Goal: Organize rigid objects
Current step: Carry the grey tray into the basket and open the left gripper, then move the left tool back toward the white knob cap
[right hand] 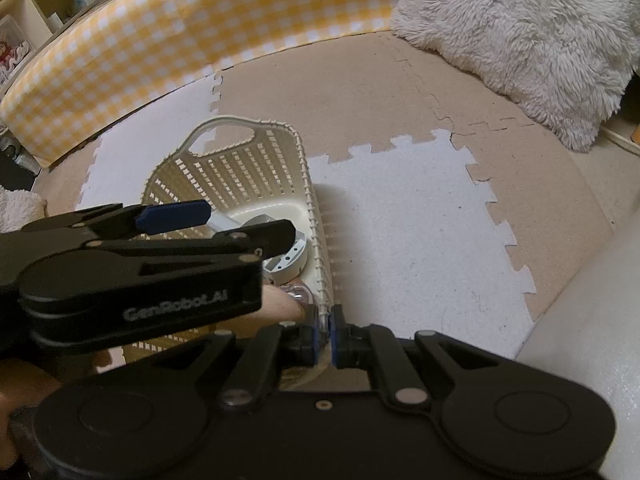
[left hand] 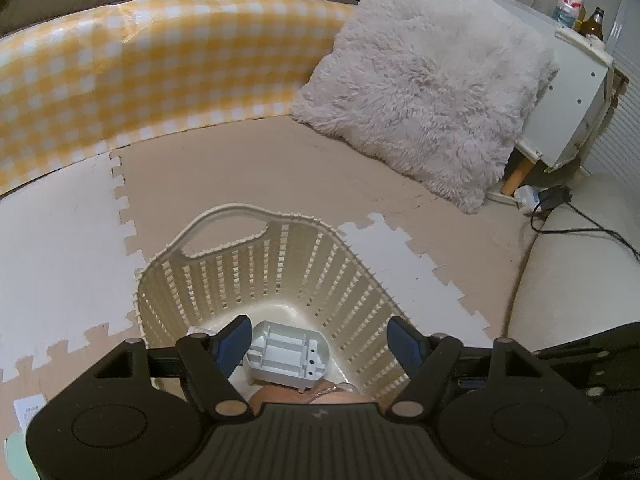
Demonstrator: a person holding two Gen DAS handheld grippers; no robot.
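A cream slatted plastic basket (left hand: 256, 268) stands on the foam floor mat; it also shows in the right wrist view (right hand: 240, 168). A grey plastic part (left hand: 286, 354) lies on its floor, also seen from the right (right hand: 290, 260), with a clear shiny object (right hand: 298, 294) beside it. My left gripper (left hand: 318, 344) is open and empty above the basket, over the grey part. My right gripper (right hand: 325, 338) is shut on the basket's near right rim (right hand: 320, 280).
A fluffy white pillow (left hand: 424, 92) leans at the back right. A yellow checked padded wall (left hand: 140, 68) runs along the back. A white cabinet (left hand: 572, 92) with bottles on top and a cable (left hand: 580, 228) lie at the far right. A cream cushion (left hand: 580, 280) borders the mat.
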